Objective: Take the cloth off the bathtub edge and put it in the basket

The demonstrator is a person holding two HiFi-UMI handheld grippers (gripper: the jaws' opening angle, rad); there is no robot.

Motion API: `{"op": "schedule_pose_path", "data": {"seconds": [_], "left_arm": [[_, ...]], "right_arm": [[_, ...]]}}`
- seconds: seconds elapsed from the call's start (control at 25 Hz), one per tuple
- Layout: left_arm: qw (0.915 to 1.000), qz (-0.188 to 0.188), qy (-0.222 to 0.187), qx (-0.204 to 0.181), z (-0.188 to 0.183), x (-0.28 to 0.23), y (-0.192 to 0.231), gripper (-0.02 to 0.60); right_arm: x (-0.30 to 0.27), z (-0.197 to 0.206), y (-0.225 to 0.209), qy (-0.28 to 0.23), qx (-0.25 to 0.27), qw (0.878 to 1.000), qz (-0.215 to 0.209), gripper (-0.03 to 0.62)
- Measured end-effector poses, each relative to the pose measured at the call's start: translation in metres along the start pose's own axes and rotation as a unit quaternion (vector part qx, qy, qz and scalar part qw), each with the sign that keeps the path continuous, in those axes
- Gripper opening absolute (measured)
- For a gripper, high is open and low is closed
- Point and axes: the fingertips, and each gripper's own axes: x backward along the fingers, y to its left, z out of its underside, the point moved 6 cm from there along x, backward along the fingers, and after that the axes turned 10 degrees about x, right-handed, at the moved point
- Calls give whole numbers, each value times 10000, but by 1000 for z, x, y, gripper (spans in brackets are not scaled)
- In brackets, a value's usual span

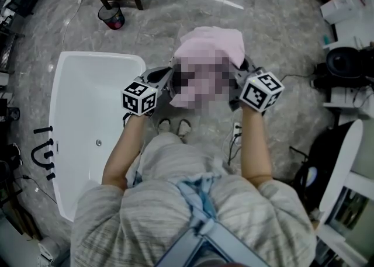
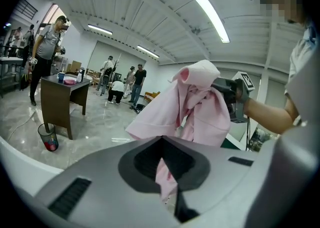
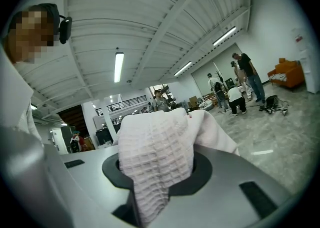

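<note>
Just right of the bathtub (image 1: 102, 56), off its edge, the pink cloth (image 1: 213, 42) is hanging bunched in the air, spanning left to right. The left gripper (image 2: 167, 177) is pinching a thin fold and the right gripper (image 3: 150, 187) is clamping a thick waffle-textured wad. A small dark bin (image 1: 111, 16), possibly the basket, is standing far-left of the cloth, nearer the left gripper.

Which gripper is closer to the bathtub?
The left gripper. It is just beside the bathtub rim. The right gripper holds the other side of the pink cloth, farther from the bathtub.
</note>
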Motion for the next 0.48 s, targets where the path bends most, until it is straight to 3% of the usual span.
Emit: {"op": "schedule_pose_path", "data": {"seconds": [0.32,0.48], "left_arm": [[9999,79,111,-22,-7,-4,16,2],[9997,176,182,-51,-9,-8,18,2]], "right_arm": [[-14,55,-24,460,-105,9979,439,127],[-15,93,-40,722,-428,9940,696,128]]}}
